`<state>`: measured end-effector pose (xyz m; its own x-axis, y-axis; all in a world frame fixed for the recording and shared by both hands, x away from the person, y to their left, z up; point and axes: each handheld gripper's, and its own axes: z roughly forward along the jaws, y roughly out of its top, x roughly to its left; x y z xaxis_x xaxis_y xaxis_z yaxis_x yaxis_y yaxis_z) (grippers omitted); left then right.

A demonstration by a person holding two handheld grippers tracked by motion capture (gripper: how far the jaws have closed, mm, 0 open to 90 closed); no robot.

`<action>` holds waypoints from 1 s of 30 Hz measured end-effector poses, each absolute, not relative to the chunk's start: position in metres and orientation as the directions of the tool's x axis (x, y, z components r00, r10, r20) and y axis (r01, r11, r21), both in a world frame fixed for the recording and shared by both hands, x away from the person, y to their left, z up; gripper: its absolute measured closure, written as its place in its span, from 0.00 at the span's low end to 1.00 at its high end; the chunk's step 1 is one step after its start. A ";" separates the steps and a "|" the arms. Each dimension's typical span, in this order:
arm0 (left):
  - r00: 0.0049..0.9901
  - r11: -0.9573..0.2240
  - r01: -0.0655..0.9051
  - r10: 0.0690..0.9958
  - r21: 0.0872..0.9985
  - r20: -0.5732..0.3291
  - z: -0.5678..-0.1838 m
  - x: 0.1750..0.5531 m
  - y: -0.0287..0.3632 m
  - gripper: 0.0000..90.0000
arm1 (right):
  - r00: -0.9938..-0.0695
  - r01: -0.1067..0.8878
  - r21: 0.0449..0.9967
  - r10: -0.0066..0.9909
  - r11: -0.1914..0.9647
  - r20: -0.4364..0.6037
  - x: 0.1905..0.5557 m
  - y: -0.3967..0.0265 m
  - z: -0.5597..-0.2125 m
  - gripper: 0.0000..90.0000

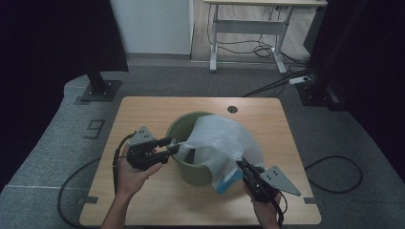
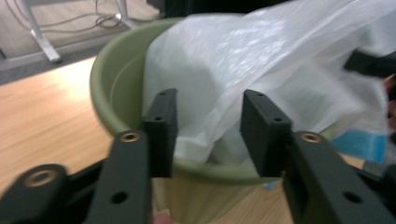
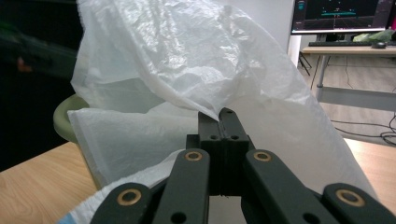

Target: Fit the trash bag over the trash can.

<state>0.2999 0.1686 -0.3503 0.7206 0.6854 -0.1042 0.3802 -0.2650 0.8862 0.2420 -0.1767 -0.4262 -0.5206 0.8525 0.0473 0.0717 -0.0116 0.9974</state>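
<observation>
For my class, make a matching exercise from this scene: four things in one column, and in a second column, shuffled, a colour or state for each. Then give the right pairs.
Things:
1. bin
2. plastic bag
3. left hand-held gripper
4. right hand-held gripper

Colours or states:
A. jaws apart, nothing pinched
B. green, standing on the table
C. jaws shut on a fold of film
D. white and translucent, draped over a rim

Pairs: 1-B, 2-D, 3-A, 4-C

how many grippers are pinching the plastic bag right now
1: the right gripper is shut on the white plastic bag; the left gripper stands open at the green bin rim.
</observation>
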 end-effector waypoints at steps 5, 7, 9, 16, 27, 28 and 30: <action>0.738 -0.264 0.346 0.669 0.900 -0.088 -0.335 0.293 0.164 0.52 | -0.545 0.083 0.996 0.838 0.026 0.024 0.240 -0.173 -0.433 0.99; 0.752 -0.283 0.338 0.655 0.898 -0.077 -0.328 0.292 0.156 0.51 | -0.564 0.087 0.995 0.826 0.046 0.011 0.239 -0.169 -0.438 0.99; 0.755 -0.296 0.339 0.652 0.893 -0.071 -0.326 0.294 0.150 0.50 | -0.585 0.097 0.993 0.811 0.064 0.005 0.237 -0.163 -0.443 0.99; 0.788 -0.329 0.343 0.610 0.880 -0.079 -0.328 0.299 0.137 0.47 | -0.618 0.108 0.987 0.786 0.121 -0.028 0.234 -0.154 -0.457 0.99; 0.811 -0.391 0.362 0.580 0.846 -0.079 -0.346 0.304 0.121 0.42 | -0.621 0.121 0.986 0.783 0.115 -0.015 0.234 -0.158 -0.459 0.99; 0.812 -0.402 0.358 0.579 0.843 -0.069 -0.348 0.304 0.119 0.42 | -0.621 0.122 0.986 0.783 0.113 -0.013 0.234 -0.158 -0.459 0.99; 0.810 -0.421 0.352 0.584 0.836 -0.046 -0.351 0.304 0.116 0.43 | -0.621 0.128 0.986 0.784 0.106 -0.004 0.234 -0.159 -0.459 0.99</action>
